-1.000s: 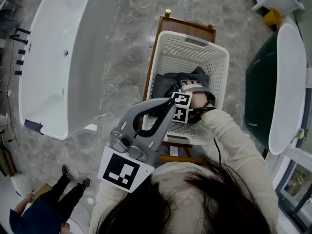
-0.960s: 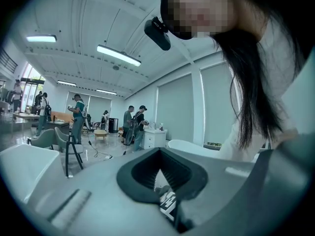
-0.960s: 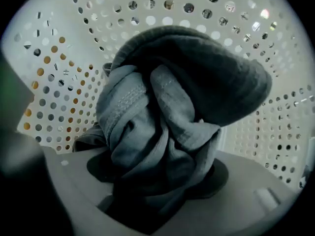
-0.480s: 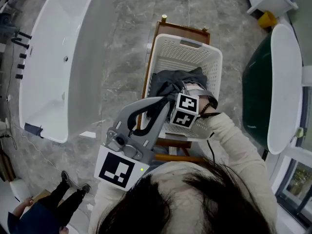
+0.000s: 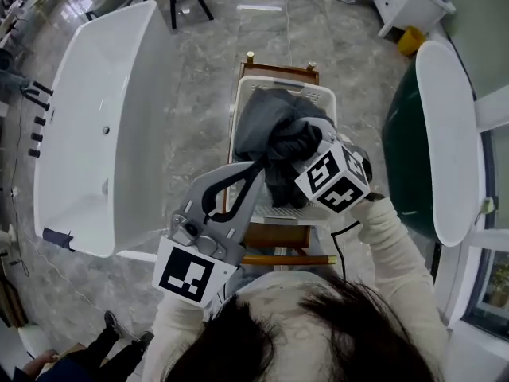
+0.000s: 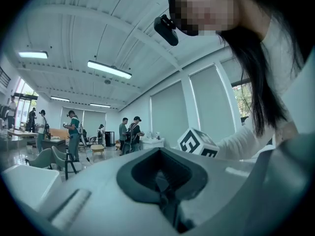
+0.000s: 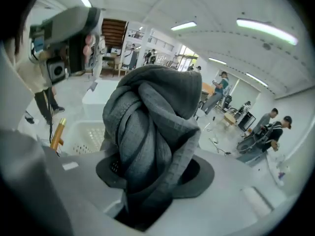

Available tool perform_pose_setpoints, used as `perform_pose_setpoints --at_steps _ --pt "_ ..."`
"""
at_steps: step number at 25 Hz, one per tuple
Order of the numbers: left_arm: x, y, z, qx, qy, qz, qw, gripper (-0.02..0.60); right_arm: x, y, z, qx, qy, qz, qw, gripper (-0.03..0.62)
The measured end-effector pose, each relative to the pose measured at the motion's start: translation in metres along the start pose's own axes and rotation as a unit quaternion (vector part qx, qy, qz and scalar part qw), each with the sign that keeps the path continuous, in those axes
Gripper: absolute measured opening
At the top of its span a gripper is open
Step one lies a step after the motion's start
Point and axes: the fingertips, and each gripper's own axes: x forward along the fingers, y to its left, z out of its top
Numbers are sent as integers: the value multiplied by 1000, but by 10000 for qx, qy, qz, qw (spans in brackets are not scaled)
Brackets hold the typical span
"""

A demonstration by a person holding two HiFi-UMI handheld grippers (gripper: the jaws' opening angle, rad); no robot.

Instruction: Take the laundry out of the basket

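A white slatted laundry basket stands on a wooden chair in the head view. My right gripper is shut on a bunched dark grey garment and holds it up above the basket. The right gripper view shows the garment knotted between the jaws, with the basket below. Closer to the body, my left gripper is shut on nothing, beside the hanging cloth. The left gripper view looks up at the ceiling over that gripper. The garment hides what else lies in the basket.
A long white bathtub stands left of the chair. A dark green tub with a white rim is on the right. The floor is grey marble tile. Several people stand far off in the room.
My right gripper has risen out of the basket with the grey garment in it, which now hangs above the rim. The left gripper has barely moved.
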Motion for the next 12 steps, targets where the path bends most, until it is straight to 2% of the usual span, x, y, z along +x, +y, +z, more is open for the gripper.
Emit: perform_pose_setpoints --at_steps 3,6,12 --pt "-5 -9 11 101 -95 -193 9997 0 -39 -6 13 586 -546 -361 9961 221" --pt "-7 -25 25 279 -203 -335 9988 0 -80 -4 22 1127 -1158 -586 9851 221" --pt "-8 -77 52 622 -389 -454 9963 0 -163 1 19 1648 -2127 -888 9590 221"
